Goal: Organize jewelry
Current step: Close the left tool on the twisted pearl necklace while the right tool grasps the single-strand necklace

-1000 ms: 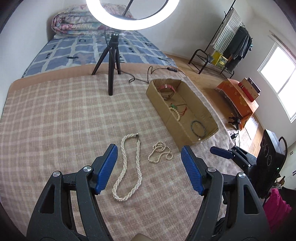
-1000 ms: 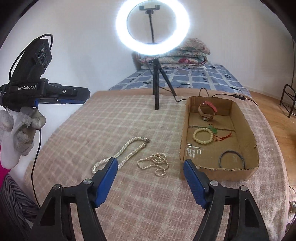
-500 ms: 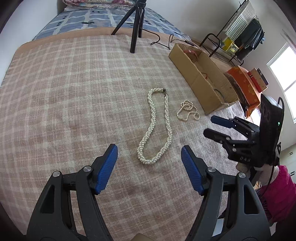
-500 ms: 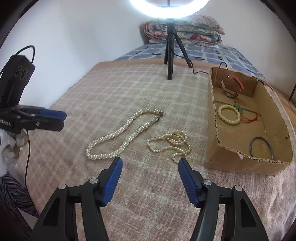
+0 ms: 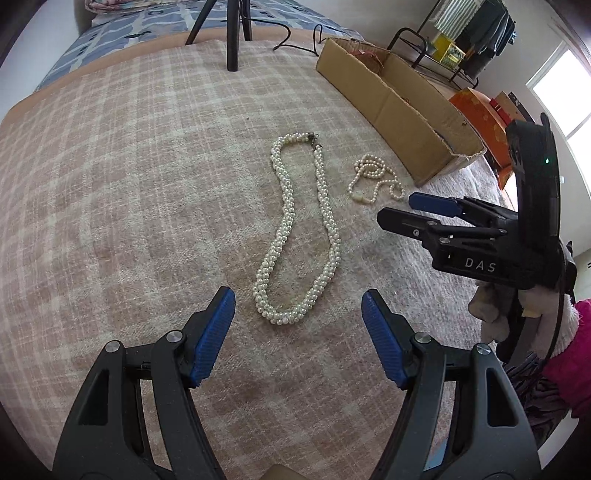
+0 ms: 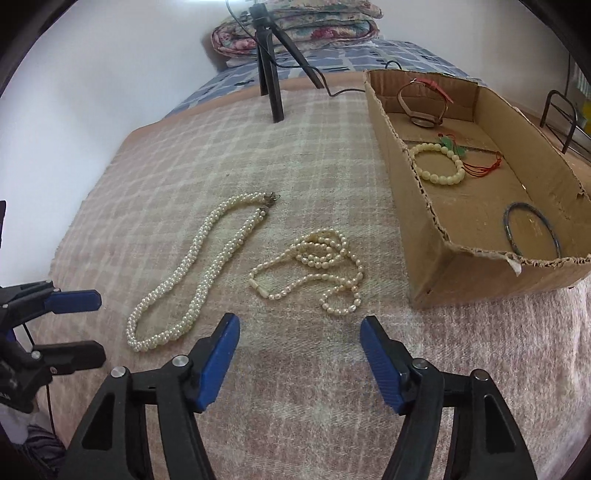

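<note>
A thick twisted pearl necklace (image 5: pixel 325 206) (image 6: pixel 207 251) lies in a long loop on the plaid blanket. A thin pearl strand (image 5: pixel 369 177) (image 6: pixel 321 251) lies bunched to its right, near a cardboard box (image 5: pixel 391 99) (image 6: pixel 402 177). In the box are a watch (image 6: pixel 421 107), a cream bead bracelet (image 6: pixel 439 173) and a dark bangle (image 6: pixel 532 232). My left gripper (image 5: pixel 297 299) (image 6: pixel 98 326) is open, just short of the thick necklace's near end. My right gripper (image 6: pixel 300 322) (image 5: pixel 400 208) hangs just short of the thin strand; its jaws are opening, with nothing between them.
A black tripod (image 6: pixel 271 74) (image 5: pixel 232 33) stands on the blanket at the far side, with a cable (image 6: pixel 347 90) running toward the box. Folded quilts (image 6: pixel 295 26) lie beyond. An orange case (image 5: pixel 480 110) and a clothes rack (image 5: pixel 461 29) stand off the bed to the right.
Both grippers have come down and tilted toward the blanket, so the necklaces look larger and the ring light has left view. The right jaws narrowed, then widened again.
</note>
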### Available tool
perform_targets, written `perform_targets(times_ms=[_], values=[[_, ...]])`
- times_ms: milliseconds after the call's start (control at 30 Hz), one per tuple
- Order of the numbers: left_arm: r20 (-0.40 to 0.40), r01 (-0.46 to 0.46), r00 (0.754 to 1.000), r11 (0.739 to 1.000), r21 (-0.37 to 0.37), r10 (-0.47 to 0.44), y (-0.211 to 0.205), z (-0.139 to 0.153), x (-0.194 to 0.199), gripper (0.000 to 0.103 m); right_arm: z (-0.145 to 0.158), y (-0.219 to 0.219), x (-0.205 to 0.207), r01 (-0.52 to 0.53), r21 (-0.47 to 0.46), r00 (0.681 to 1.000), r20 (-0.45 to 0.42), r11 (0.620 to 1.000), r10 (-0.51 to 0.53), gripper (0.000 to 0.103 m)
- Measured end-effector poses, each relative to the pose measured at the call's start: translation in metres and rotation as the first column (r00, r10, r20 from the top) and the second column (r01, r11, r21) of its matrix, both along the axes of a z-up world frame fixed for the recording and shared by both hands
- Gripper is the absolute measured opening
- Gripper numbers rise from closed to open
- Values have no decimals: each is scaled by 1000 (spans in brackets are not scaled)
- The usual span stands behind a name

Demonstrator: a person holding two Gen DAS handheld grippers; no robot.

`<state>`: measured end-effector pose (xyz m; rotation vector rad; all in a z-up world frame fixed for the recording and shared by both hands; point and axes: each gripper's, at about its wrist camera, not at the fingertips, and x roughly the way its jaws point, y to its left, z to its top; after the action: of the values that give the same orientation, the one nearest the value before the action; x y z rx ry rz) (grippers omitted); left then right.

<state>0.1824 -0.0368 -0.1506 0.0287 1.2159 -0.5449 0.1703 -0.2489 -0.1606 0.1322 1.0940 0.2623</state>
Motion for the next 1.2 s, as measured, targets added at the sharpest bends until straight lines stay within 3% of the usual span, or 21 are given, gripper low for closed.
perform_targets(times_ms=[367,733,833,967,1133,1200], values=[[18,45,999,997,69,-46,-14,-18,6,73,-8,6,16,103,-21,995,10,994,-103,72],[19,70,997,994,84,-71,-17,-31,8,73,-14,20,26,107,-91,994,37,990,-104,75],[19,58,998,995,78,-60,-17,-35,9,73,-16,23,26,108,-121,994,48,987,-103,69],[38,58,997,993,102,-62,-23,-39,12,73,-14,21,24,109,-150,993,64,983,-100,48],[64,52,996,990,130,-61,-29,-37,9,73,-12,16,19,111,-152,992,78,982,-100,32],[73,39,996,990,137,-50,-29,-37,10,67,-11,16,17,105,-151,992,82,983,-93,24]])
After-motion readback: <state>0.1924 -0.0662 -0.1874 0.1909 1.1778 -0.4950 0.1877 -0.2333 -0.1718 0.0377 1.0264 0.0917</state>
